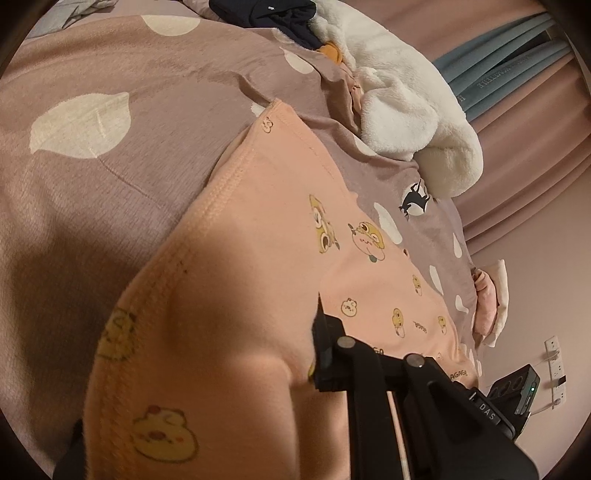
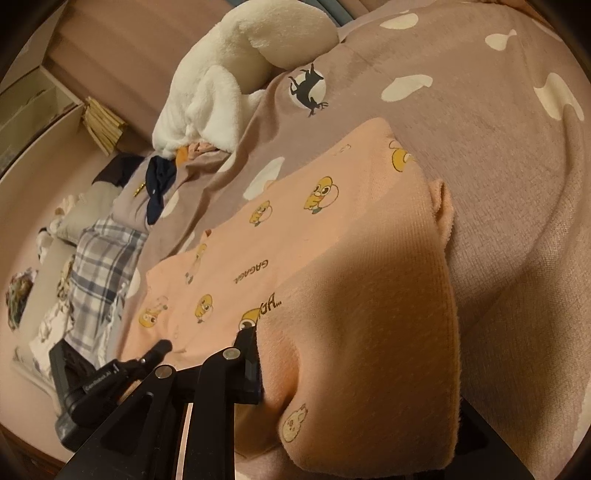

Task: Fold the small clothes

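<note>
A pink garment (image 1: 280, 229) printed with small yellow cartoon animals lies on the mauve bedspread (image 1: 110, 184). Its near edge is lifted and drapes over both grippers. My left gripper (image 1: 295, 365) is shut on a bunched fold of that edge; one black finger (image 1: 327, 350) shows and the other is hidden under the cloth. My right gripper (image 2: 291, 373) is shut on the same pink garment (image 2: 295, 240) at its other near corner, with one finger (image 2: 247, 358) showing beside the pinched fold. Each view also catches the other gripper's black body low at its edge.
A white fleece heap (image 1: 406, 99) and a dark navy garment (image 1: 273, 14) lie at the far side of the bed. A plaid cloth (image 2: 99, 266) and other clothes sit off to the left in the right wrist view. Pink curtains (image 1: 535, 147) hang beyond the bed.
</note>
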`<state>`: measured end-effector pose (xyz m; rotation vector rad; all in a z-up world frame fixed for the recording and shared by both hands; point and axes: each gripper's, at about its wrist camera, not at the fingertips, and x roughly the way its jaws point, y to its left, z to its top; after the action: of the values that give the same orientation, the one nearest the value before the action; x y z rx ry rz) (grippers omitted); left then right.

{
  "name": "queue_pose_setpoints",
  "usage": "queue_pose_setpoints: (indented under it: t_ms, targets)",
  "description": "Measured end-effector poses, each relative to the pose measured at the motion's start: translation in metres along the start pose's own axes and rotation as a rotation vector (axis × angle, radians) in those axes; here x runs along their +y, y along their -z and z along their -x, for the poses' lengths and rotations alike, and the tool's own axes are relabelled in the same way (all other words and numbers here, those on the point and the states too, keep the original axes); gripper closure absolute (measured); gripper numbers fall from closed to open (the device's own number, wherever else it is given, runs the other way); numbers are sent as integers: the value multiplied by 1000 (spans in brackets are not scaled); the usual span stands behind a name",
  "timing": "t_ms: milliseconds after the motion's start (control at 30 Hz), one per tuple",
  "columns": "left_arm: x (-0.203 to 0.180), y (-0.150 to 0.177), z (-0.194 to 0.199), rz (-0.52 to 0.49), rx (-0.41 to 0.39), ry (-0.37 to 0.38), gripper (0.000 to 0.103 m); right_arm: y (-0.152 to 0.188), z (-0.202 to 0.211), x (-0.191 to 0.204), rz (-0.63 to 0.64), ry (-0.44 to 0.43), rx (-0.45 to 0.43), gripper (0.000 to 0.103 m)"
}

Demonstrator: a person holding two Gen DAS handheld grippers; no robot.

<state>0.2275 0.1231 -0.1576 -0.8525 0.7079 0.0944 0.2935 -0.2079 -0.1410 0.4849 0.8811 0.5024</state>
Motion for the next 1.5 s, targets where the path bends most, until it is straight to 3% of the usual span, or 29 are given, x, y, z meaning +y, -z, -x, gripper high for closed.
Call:
queue_pose_setpoints:
  t_ms: [933, 1500]
  targets:
    - [-3, 1, 2, -8, -16, 3, 89, 2, 2, 6, 34, 24, -4, 80]
    - [-13, 5, 25, -30, -45, 46, 93, 1, 13, 6, 4, -39, -20, 86]
